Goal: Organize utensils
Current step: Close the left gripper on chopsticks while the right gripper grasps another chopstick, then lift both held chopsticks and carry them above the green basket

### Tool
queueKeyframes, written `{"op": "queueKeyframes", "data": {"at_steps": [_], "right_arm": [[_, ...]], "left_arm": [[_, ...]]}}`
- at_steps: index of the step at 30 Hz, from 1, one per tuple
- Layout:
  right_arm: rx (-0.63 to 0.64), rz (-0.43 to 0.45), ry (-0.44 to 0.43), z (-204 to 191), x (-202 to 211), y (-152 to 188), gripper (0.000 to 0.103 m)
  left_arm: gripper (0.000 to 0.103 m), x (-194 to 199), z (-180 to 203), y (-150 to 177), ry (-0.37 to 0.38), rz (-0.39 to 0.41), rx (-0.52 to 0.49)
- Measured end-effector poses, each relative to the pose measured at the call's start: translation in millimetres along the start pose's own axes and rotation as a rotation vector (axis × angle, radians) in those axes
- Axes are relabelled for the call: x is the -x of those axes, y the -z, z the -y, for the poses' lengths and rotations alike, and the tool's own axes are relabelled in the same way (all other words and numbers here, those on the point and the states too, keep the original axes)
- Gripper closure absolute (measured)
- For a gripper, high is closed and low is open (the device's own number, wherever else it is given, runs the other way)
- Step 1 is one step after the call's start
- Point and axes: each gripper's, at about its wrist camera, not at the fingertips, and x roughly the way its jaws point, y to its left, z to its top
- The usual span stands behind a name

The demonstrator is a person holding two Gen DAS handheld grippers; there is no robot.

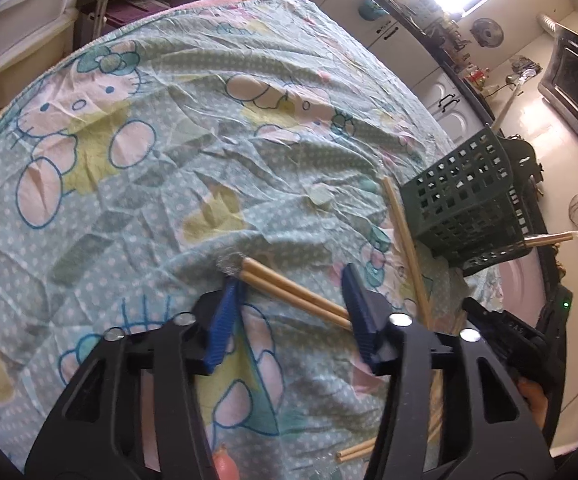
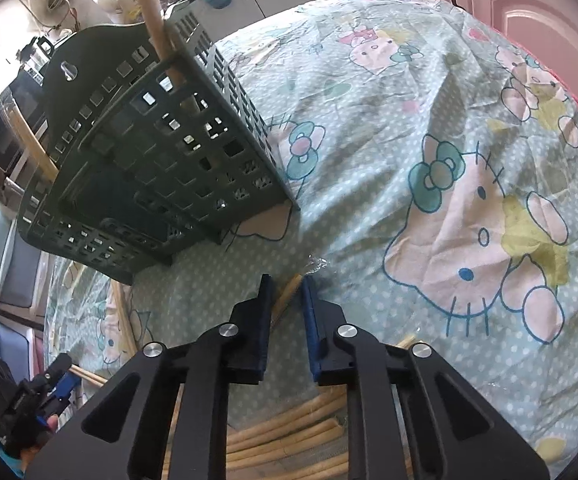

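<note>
On a surface (image 1: 177, 128) spread with a cartoon-cat cloth, the left tool (image 1: 293, 284) is seen partly open, its blue pads set either side of a pair of chopsticks (image 1: 289, 288) lying flat; whether the pads press on them cannot be told. The right tool (image 2: 285, 292) is nearly shut, its pads closed on the end of another chopstick pair (image 2: 287, 294) at the cloth. A green basket (image 2: 161, 152) stands just beyond on the surface with one chopstick (image 2: 149, 4) upright in it, and a loose stick (image 1: 405, 240) lies beside it.
</note>
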Motion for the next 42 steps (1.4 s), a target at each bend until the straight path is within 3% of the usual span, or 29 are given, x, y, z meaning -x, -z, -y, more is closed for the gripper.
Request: {"op": "queueKeyframes", "data": {"at_steps": [3, 11, 19, 30, 42], "right_arm": [[-0.015, 0.008, -0.031, 3, 1, -4, 0.093], [0.047, 0.068, -0.090, -6, 25, -4, 0.098], [0.155, 0.125, -0.118, -23, 52, 5, 0.098], [0.264, 0.187, -0.130, -49, 84, 10, 0.098], [0.342, 0.250, -0.178, -65, 123, 19, 0.098]], "left_arm": [[0.081, -2, -4, -2, -0.016, 0.008, -0.009], [0.085, -2, -12, -8, 0.028, 0.011, 0.005], [0.092, 15, -15, -13, 0.150, 0.051, 0.023], [0.097, 59, 36, -16, 0.239, 0.139, -0.137], [0.100, 87, 90, -5, 0.319, 0.144, -0.303]]}}
